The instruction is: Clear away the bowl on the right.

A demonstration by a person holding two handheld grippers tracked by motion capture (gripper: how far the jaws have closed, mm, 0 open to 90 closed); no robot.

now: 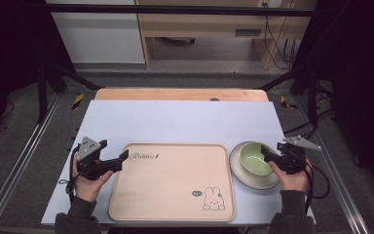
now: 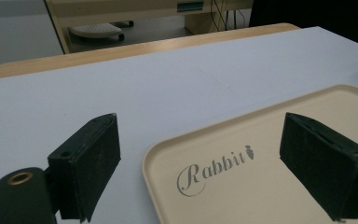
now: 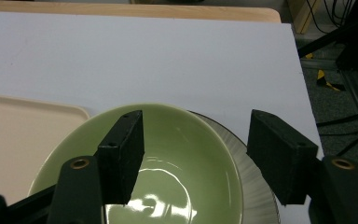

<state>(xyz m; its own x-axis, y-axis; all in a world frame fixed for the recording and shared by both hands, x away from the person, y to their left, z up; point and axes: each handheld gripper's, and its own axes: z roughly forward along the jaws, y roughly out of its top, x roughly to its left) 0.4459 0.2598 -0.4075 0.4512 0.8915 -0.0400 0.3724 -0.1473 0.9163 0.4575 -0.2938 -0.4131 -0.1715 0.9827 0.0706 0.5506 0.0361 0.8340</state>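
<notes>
Bowl (image 1: 255, 158): sits on the plate (image 1: 238, 171), just right of the tray (image 1: 173, 202).
Right gripper (image 3: 196, 154): jaws apart, straddling the bowl's near rim; we judge a grasp is being prepared.
Left gripper (image 2: 200, 163): jaws apart over the tray corner, holding nothing; we read it as waiting.

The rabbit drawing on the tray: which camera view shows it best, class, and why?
The high view: the rabbit drawing sits whole near the tray's near right corner. The left gripper view catches the tray's lettered corner instead, the right gripper view a bare corner beside the green bowl.
</notes>
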